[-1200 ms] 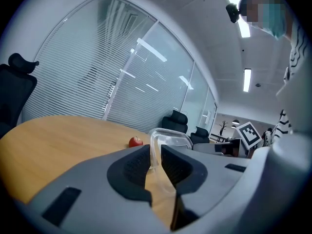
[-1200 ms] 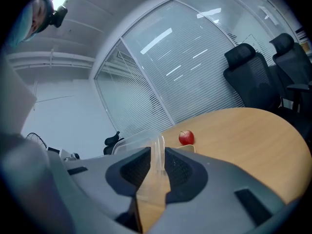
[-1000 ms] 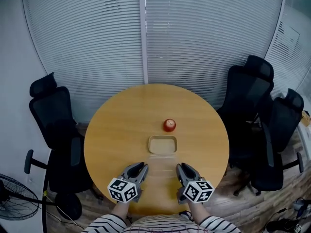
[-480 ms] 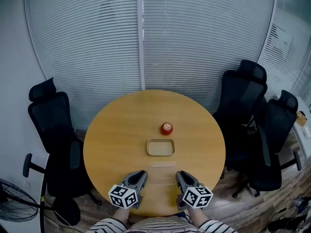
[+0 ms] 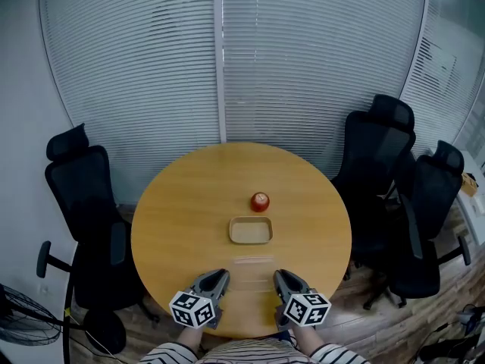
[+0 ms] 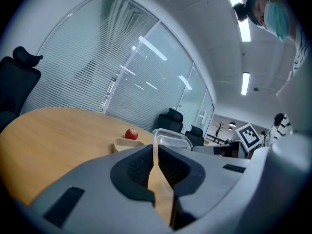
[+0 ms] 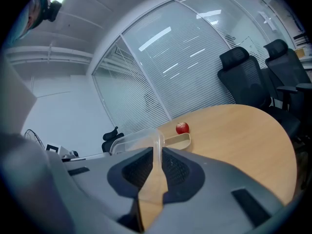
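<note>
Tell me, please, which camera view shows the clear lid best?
The right gripper view: the clear lid arcs above the fingers pinching its rim. The left gripper view shows a narrower stretch of rim. The head view gives only a faint outline.

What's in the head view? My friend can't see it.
From above, the left claw and right claw each pinch an end of a clear lid over a round wooden table. Beyond it sit a beige tray, then a red apple.
</note>
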A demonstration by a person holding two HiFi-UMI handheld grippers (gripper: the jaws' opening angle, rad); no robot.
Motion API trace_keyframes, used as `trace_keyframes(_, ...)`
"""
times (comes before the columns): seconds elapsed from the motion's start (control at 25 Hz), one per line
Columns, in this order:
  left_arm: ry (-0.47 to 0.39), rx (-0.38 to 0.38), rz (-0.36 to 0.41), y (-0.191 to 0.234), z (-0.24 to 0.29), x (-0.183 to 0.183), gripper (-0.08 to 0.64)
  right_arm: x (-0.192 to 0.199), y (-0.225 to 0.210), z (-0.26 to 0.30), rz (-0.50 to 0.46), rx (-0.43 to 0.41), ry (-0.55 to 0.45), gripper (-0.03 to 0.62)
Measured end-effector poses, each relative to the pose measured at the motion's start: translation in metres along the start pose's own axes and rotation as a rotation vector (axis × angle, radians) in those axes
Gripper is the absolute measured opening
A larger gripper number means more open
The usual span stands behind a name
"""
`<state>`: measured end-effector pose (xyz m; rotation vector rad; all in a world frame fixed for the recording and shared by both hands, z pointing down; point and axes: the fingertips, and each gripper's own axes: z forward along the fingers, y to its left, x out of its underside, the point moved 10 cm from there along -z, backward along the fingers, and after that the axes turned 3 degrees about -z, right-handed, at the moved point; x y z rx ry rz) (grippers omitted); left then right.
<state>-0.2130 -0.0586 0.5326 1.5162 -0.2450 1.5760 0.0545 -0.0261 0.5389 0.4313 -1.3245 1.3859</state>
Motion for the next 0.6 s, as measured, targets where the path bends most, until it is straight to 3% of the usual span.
trace_keyframes(0.6,0.019,-0.006,-0.004,-0.0001,0.0072,0.0026,0.051,-0.0007,-0.0065,0.0012,-0.004,0.002,0.016,0.069)
